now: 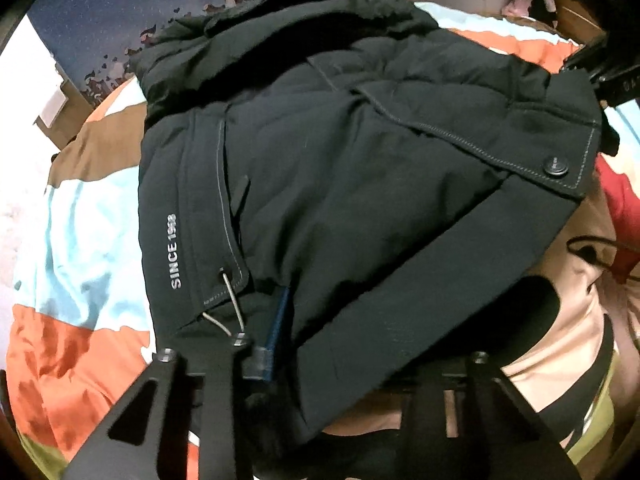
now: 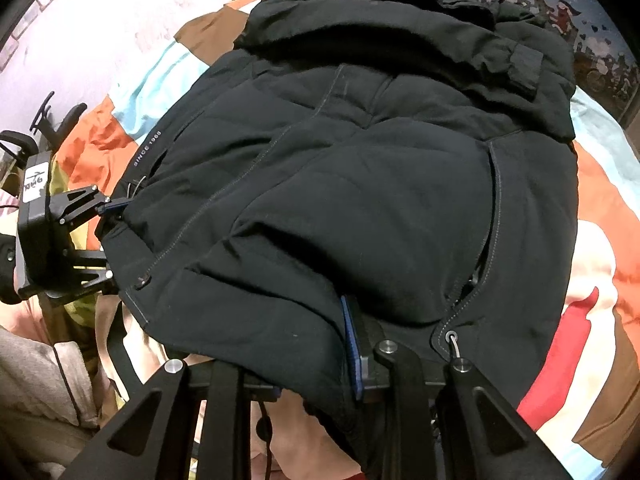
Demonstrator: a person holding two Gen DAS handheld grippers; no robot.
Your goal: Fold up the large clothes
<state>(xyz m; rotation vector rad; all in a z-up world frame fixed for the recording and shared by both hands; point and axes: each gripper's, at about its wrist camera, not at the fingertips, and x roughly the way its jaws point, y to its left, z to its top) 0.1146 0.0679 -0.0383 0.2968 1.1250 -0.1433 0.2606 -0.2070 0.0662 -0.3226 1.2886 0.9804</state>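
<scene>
- A large black padded winter jacket [image 1: 360, 160] with grey topstitching lies on a bed covered by a quilt [image 1: 80, 240] in orange, pale blue, brown and white blocks. It fills the middle of both wrist views, hood end towards 12 o'clock and hem towards 6 o'clock.
- The dark hood [image 2: 400, 12] is bunched at the far end, so the body looks already narrowed, probably with the sides turned in.
- The left gripper [image 1: 320, 364] sits at the hem at 6 o'clock in its own view. One blue-padded finger [image 1: 276, 328] is pushed in under a layer of cloth; the other finger is hidden by the jacket. Likely it is clenched on the hem, but the frames do not settle this.
- The right gripper [image 2: 312, 360] is at the near hem as well, its blue pad [image 2: 354, 352] tucked beneath a puffed fold of cloth, its partner covered. Whether it pinches the cloth cannot be told.
- From the right wrist view the left gripper [image 2: 108, 240] appears at 9 o'clock, fingers at the jacket's corner.
- Both tools at the hem, spaced apart, suggest a two-corner hold, so that the bottom edge can be lifted evenly towards the hood.
- An elastic drawcord [image 1: 232, 304] hangs loose by the left finger and could snag.
- The white lettering "SINCE 1988" [image 1: 175, 252] runs along the edge at 8 o'clock.
</scene>
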